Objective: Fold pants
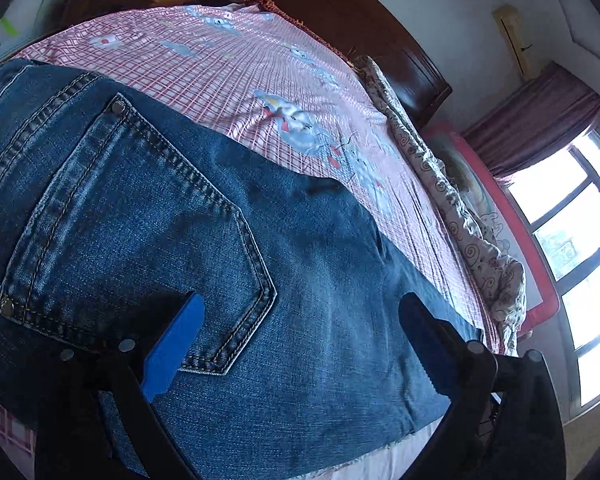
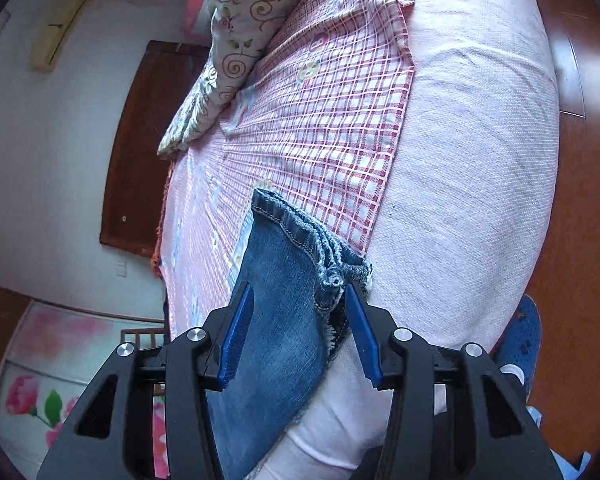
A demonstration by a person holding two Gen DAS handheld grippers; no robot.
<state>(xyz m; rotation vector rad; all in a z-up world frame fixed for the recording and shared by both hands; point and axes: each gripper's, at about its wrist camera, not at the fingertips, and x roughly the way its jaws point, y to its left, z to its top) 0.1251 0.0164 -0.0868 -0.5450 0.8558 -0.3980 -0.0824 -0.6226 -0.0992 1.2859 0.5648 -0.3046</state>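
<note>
Blue jeans (image 1: 320,248) lie flat on the bed, back side up, and the stitched rear pocket (image 1: 140,220) fills the left of the left wrist view. My left gripper (image 1: 302,300) hovers just over the denim beside the pocket, wide open, with nothing pinched between its blue pads (image 1: 172,344). In the right wrist view the hem end of the jeans' legs (image 2: 284,248) rests near the bed's edge. My right gripper (image 2: 296,288) is partly open and straddles this end. The denim lies between the fingers, and the pads (image 2: 236,336) do not press on it.
A pink checked sheet (image 1: 220,80) covers the bed over a pale mattress cover (image 2: 460,200). A floral quilt (image 1: 460,220) is bunched along the far side by the dark wooden headboard (image 1: 360,20). A blue slipper (image 2: 520,340) sits on the wooden floor (image 2: 580,160).
</note>
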